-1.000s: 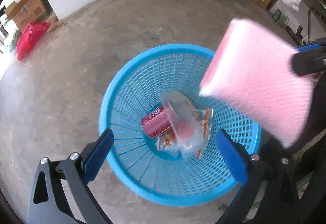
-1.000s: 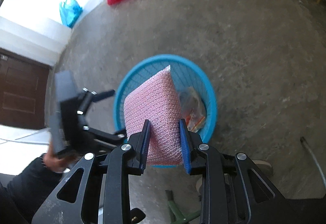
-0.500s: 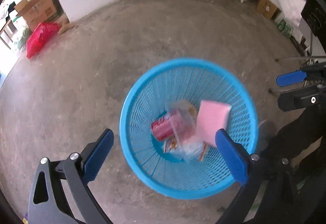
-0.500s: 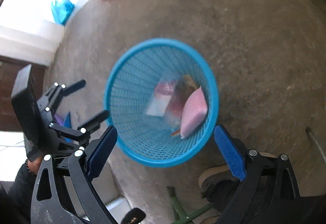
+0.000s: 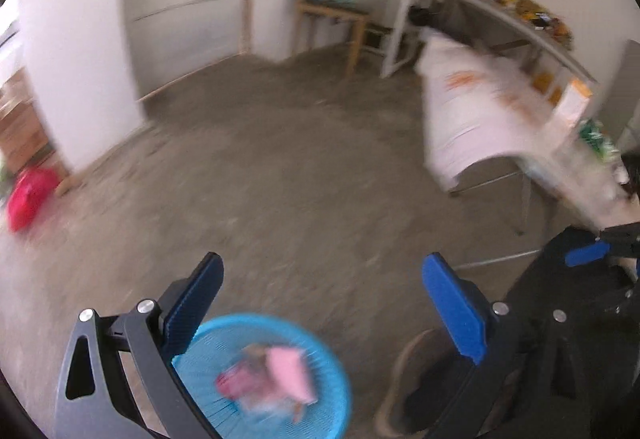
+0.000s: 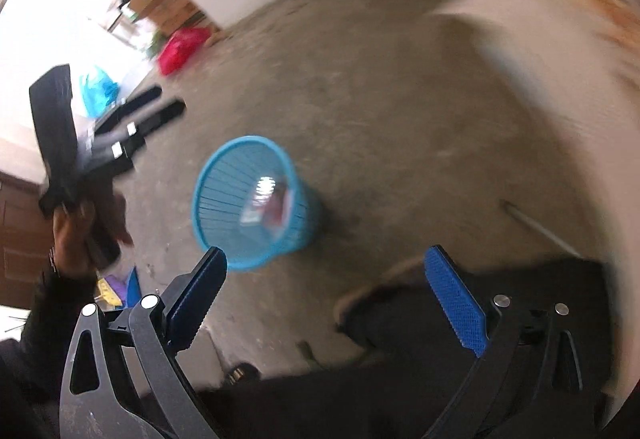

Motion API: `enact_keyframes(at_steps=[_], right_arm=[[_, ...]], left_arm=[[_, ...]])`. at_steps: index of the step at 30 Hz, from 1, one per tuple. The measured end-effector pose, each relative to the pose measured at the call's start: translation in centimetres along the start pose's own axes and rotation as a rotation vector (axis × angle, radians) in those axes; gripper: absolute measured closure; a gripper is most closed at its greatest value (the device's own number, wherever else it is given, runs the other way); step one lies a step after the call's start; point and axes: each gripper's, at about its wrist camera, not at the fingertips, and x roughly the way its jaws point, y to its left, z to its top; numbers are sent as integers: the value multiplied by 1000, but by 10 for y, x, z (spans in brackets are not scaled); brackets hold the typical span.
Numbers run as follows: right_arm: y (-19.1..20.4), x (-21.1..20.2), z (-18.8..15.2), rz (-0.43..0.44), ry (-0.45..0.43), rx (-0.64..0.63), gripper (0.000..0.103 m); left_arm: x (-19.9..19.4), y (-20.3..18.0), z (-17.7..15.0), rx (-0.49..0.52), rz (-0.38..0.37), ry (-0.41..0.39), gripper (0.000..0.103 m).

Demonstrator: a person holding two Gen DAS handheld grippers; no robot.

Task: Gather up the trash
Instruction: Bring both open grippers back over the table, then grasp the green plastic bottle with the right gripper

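Sponge (image 5: 289, 371) lies in blue basket (image 5: 320, 343) (among blurred wrappers).

A person's two hand-held grippers, both blurred by motion, angle downward with nothing between their fingers. The left gripper (image 5: 320, 295) has its blue-padded jaws spread wide; seen from the right wrist camera, it is gripped by the person's left hand (image 6: 76, 235), a dark sleeve covering the wrist. The right gripper (image 6: 326, 289) has its jaws set wide apart, having just been opening, and holds nothing. Its blue fingertip shows at the right edge of the left wrist view. Dark-clad legs and a shoe (image 5: 404, 383) appear beneath both tools.
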Motion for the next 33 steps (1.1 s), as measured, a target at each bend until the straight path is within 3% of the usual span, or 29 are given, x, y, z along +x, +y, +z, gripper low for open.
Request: enact_keyframes(at_steps=[6,9,14,19,23,31,33], right_arm=[[-88,-96,-27,-111,-27,66,8],[-157,-154,-34,-237,-67,142,8],[-270,-222,-38,-339,-131,286,8],[-390,-246,-31,-392,-108,417,8],[-449,-244,-20,-398,-66,477,8],[-517,-225,-6,-425,-11,522,8],[-524,-218,-4,-397,2,524,8]], left_arm=[[-2,-88,65,125,-154,-40,5],[1,-132,89,176,-230,-34,5],[11,-194,106,264,-295,-17,5],[28,-237,114,328,-321,20,5],[41,-269,121,385,-333,52,5],[69,-340,143,502,-377,130,5],[74,-352,149,516,-397,133,5]])
